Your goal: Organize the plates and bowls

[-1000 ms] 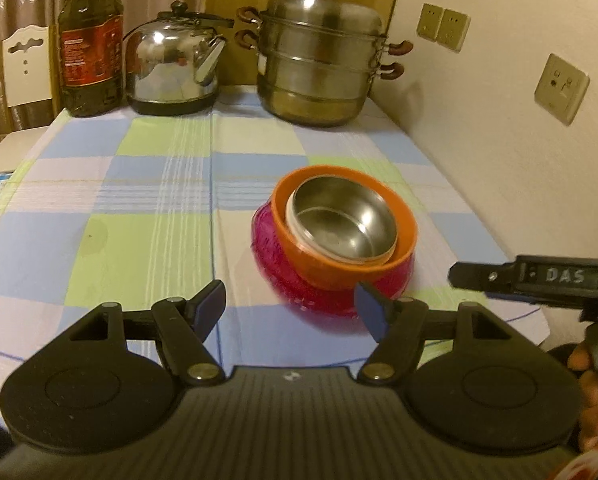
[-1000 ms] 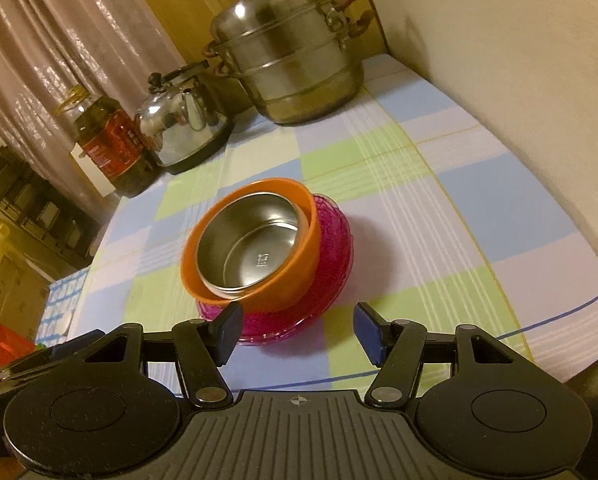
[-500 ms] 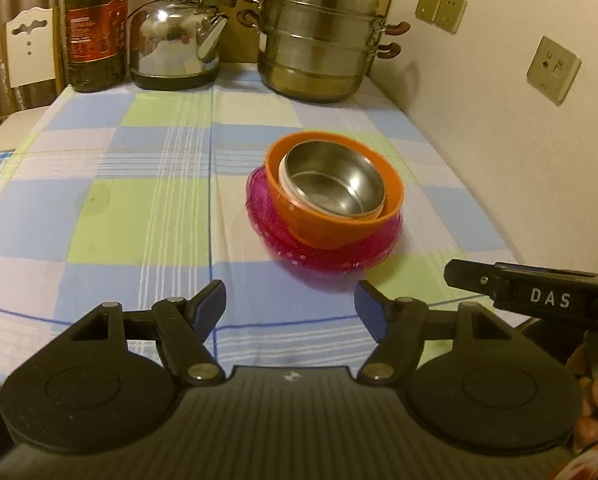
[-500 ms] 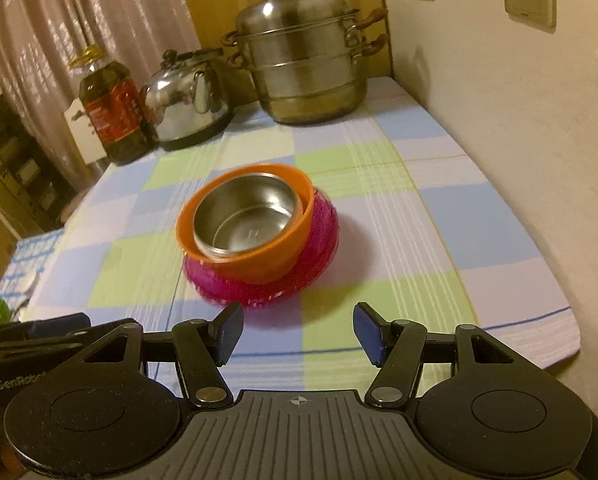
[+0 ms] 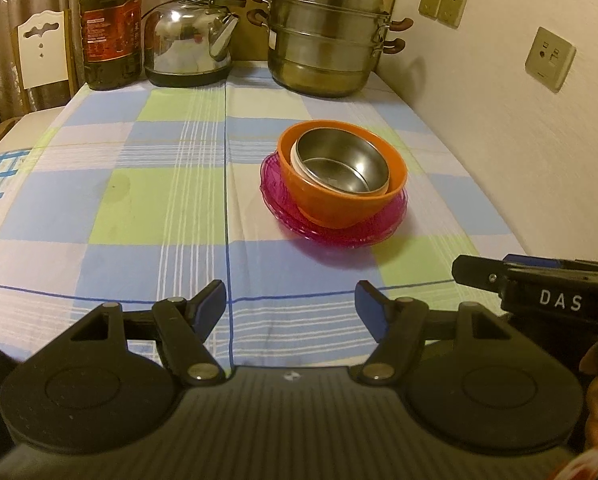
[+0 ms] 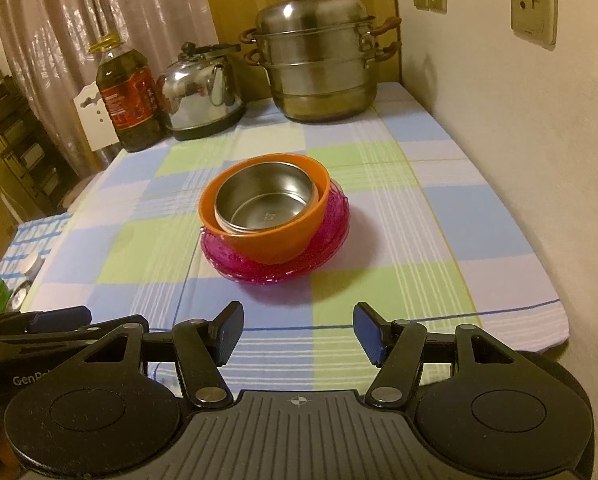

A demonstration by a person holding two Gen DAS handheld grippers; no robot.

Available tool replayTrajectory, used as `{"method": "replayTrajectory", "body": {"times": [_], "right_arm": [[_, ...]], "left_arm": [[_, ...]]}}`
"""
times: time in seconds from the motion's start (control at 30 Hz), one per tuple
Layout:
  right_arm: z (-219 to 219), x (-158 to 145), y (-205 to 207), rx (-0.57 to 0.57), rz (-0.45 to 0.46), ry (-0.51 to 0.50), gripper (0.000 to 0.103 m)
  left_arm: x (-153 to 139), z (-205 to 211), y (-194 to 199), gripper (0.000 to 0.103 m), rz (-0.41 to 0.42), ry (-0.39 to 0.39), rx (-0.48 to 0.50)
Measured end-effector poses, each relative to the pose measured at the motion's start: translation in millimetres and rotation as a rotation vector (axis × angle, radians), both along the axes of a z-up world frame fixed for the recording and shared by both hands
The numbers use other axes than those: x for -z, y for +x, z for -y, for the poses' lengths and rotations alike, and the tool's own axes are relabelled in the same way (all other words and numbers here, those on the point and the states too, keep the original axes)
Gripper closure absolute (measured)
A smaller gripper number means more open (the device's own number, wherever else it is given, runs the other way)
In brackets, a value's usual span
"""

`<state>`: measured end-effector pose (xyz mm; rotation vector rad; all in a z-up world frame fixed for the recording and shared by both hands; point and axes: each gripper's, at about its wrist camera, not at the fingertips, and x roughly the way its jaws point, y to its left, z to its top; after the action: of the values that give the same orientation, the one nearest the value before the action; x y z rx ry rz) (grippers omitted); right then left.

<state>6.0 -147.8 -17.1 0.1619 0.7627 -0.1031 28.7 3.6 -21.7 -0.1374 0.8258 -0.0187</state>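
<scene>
A nested stack is shown on the checked blue, green and white tablecloth (image 5: 147,200), toward the side nearer the cream wall (image 5: 539,152). At the base a translucent magenta plastic plate (image 5: 283,204) lies flat; a round orange plastic bowl (image 5: 339,208) stands on it, and a round stainless-steel bowl (image 5: 339,164) is seated inside the orange one. All three are set upright with their openings facing up; being round, no long axis can be assigned to them. The steel bowl is seen slightly off-centre within the orange bowl, pressed toward one side of its rim, and it sits a little tilted.

The left gripper (image 5: 290,306) is held over the near edge of the table, its blue-padded fingers (image 5: 215,300) spread wide with nothing between them. The right gripper (image 6: 298,330) is likewise held at the near edge, spread apart and empty, well apart from the stack. In the left wrist view the right gripper's black body is visible at the right margin.

Along the far edge are ranged a tiered stainless-steel steamer pot with lid (image 5: 327,36), a polished steel kettle (image 5: 189,46) and a large amber oil bottle with a red label (image 5: 111,28). Wall sockets (image 5: 549,58) are mounted on the wall.
</scene>
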Motion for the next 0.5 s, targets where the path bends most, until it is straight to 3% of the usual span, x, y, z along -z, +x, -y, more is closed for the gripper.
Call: {"method": "replayTrajectory", "body": {"times": [0.5], "right_arm": [[-13.3,0.1,-24.3,-0.019,0.000,-0.064,0.042]], "left_arm": [[-5.6,6.3,-16.4,0.028,0.013,0.028,0.020]]}}
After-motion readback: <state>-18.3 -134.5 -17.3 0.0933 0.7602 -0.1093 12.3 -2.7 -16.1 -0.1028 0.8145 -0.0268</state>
